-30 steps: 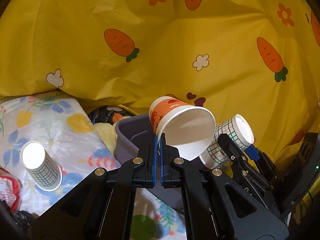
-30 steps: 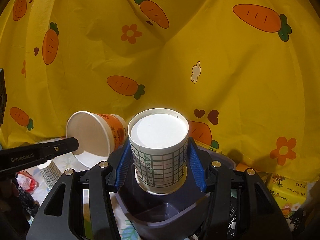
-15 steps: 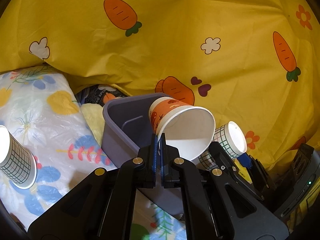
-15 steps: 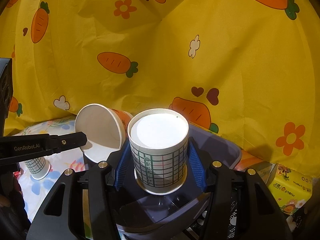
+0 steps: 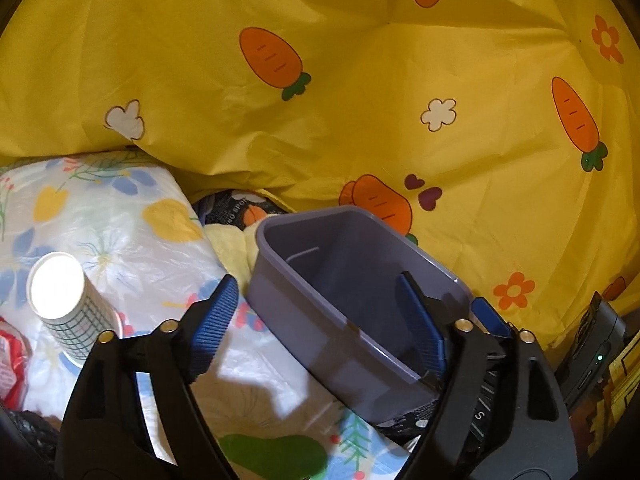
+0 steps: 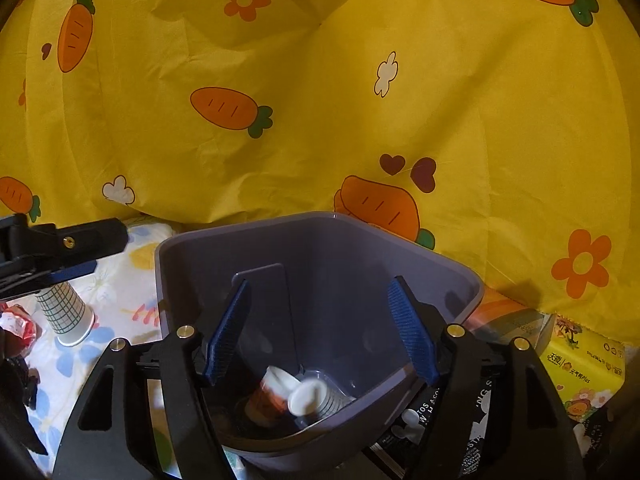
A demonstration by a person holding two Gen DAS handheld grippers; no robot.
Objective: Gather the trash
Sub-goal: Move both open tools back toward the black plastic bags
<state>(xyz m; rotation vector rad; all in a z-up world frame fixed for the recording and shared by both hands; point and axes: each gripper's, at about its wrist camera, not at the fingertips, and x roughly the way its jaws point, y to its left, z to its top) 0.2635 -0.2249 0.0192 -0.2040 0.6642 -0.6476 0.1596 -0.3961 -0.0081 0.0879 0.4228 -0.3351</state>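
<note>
A grey-purple bin stands below both grippers. In the right wrist view an orange paper cup and a green-checked paper cup lie blurred at its bottom. My right gripper hangs over the bin mouth, its jaws opening with nothing between them. My left gripper is also opening, empty, its right finger over the bin's near rim. Another checked cup stands upside down on the flowered plastic sheet to the left.
A yellow carrot-print cloth hangs close behind the bin. Red crumpled wrapping lies at the far left edge. A yellow tissue pack sits to the right of the bin, and a dark printed box stands under the bin's right side.
Both grippers have opened and let go of their cups: the orange cup left the left gripper, the checked cup left the right, and both now lie in the bin.
</note>
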